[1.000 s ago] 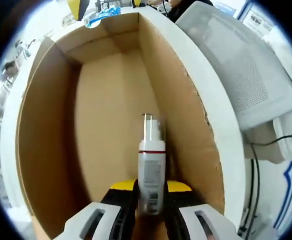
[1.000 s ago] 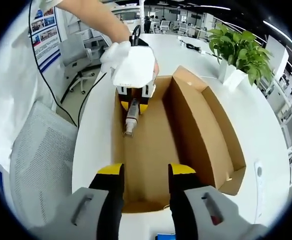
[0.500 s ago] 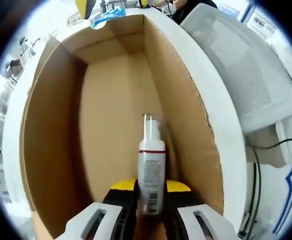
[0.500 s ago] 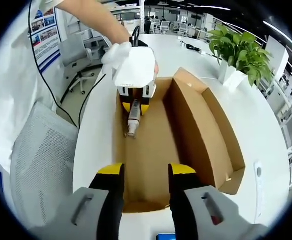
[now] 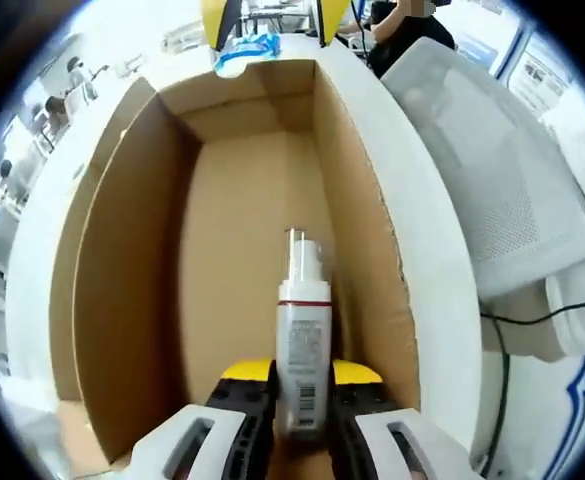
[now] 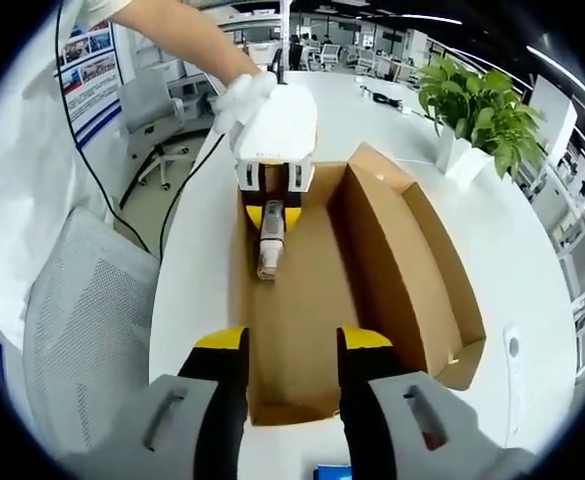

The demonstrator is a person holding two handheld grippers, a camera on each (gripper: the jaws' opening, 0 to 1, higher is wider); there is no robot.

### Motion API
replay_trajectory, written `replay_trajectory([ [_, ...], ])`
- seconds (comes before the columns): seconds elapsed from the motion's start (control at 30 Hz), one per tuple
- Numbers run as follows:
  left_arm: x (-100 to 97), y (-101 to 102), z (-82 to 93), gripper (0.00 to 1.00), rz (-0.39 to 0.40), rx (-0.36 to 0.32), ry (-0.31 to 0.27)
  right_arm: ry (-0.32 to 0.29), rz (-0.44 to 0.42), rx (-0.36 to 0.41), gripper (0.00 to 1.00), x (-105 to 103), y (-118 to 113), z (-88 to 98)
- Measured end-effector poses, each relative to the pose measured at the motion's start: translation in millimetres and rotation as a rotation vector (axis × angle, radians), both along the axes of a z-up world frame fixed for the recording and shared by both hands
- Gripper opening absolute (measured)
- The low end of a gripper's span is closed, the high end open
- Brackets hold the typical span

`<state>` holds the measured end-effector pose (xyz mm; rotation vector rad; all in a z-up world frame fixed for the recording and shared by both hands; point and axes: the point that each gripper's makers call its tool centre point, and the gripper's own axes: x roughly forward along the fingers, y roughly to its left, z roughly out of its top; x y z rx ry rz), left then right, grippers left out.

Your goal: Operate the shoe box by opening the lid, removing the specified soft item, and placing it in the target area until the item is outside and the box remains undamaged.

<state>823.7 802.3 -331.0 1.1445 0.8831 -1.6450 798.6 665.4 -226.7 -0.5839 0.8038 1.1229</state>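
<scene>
While the right gripper (image 6: 290, 345) hangs open, the left gripper (image 5: 303, 375) clamps the bottle (image 5: 304, 340), its length pointing along the box (image 5: 132, 260).

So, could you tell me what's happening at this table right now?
A person is working with two hand-held grippers over an open cardboard box on a white table. The left gripper is shut on a small white bottle with a clear cap, holding it inside the box near one side wall. The right gripper is open and holds nothing, poised at the opposite end of the box. The lid is already folded open, and the bottle has not left the box yet.
</scene>
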Motion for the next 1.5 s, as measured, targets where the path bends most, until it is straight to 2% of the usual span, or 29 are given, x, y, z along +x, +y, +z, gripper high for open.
replay_trajectory([
  [0.3, 1.1, -5, 15.3, 0.18, 0.045, -0.044, -0.021, -0.009, 0.006, -0.009, 0.34, -3, -1, 14.7],
  [0.77, 1.2, -28, 59.4, 0.18, 0.222, -0.210, -0.008, -0.047, -0.016, 0.019, 0.37, -13, -9, 46.5],
  [1.13, -16.5, -75, 107.2, 0.18, 0.380, -0.424, 0.011, -0.099, -0.083, 0.121, 0.38, -22, -18, 75.7],
  [1.23, -15.8, -83, 113.2, 0.18, 0.398, -0.452, 0.011, -0.111, -0.086, 0.123, 0.39, -26, -25, 77.4],
  [1.4, -35.4, -111, 133.1, 0.18, 0.404, -0.517, 0.016, -0.127, -0.119, 0.165, 0.40, -32, -37, 87.2],
  [1.5, -38.2, -124, 141.9, 0.18, 0.412, -0.549, 0.015, -0.140, -0.154, 0.196, 0.41, -36, -47, 93.9],
])
